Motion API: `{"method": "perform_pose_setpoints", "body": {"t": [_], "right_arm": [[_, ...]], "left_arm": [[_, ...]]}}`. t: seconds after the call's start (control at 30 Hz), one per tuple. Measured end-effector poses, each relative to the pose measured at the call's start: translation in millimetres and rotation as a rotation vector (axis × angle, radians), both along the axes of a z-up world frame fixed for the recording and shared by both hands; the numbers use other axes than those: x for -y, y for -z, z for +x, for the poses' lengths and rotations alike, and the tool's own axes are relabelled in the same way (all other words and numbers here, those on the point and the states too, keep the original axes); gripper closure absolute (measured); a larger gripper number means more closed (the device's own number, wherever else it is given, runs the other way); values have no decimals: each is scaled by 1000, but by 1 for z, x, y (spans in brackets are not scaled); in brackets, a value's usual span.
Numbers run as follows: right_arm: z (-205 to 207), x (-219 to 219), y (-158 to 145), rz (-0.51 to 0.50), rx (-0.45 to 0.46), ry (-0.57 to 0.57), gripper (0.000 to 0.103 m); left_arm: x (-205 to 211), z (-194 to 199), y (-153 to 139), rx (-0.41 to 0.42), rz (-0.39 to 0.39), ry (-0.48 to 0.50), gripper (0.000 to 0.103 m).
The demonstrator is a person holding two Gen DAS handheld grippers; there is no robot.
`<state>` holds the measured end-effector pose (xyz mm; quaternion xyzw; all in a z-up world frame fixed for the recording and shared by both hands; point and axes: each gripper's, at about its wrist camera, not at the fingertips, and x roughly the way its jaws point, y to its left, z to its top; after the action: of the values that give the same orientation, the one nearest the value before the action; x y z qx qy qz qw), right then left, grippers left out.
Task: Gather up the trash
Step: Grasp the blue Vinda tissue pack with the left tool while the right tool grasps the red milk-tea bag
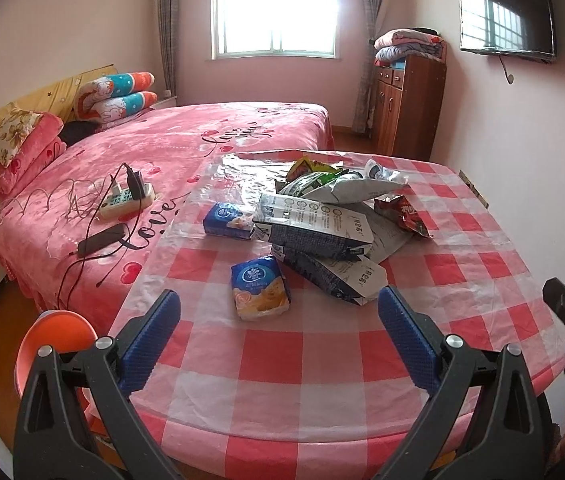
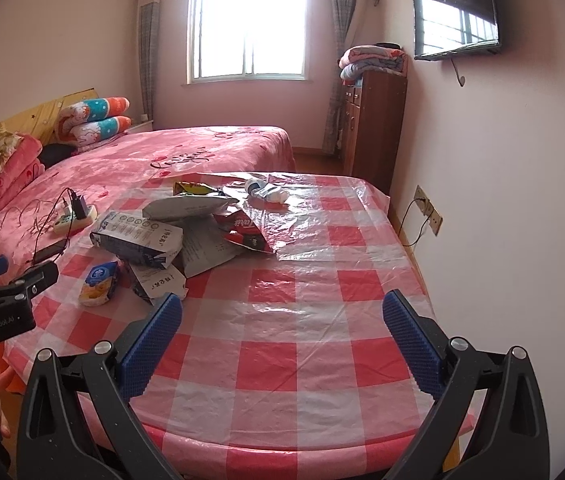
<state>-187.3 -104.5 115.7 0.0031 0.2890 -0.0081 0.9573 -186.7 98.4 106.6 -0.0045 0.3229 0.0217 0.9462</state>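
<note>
A pile of trash lies on the red-checked table (image 1: 322, 364): dark cartons (image 1: 314, 228), a grey bag (image 1: 346, 190), a red snack wrapper (image 1: 402, 210), a yellow-green wrapper (image 1: 308, 166) and a crumpled tube (image 1: 382, 172). Two blue tissue packs lie near it, one close (image 1: 260, 286), one farther (image 1: 228, 220). My left gripper (image 1: 280, 320) is open and empty, just short of the near pack. My right gripper (image 2: 282, 322) is open and empty over the bare table (image 2: 302, 320); the pile (image 2: 170, 236) lies ahead to its left.
A pink bed (image 1: 142, 160) with a power strip (image 1: 126, 198) and a phone (image 1: 102, 238) stands left of the table. An orange stool (image 1: 54, 336) sits at the table's near left. A wooden cabinet (image 1: 406, 108) and a wall TV (image 1: 506, 12) are at the right.
</note>
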Motion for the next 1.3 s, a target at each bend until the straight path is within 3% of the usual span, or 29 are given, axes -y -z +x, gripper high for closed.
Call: {"method": "perform_pose_setpoints", "body": {"t": [0.4, 1.07, 1.3], "right_arm": [[10, 8, 3, 45, -52, -26, 4], [68, 2, 44, 149, -163, -173, 4], [93, 6, 56, 179, -198, -186, 4]], "left_arm": [[-11, 3, 9, -40, -37, -16, 4], [-35, 41, 50, -148, -118, -35, 4], [-33, 62, 69, -178, -91, -40, 4]]}}
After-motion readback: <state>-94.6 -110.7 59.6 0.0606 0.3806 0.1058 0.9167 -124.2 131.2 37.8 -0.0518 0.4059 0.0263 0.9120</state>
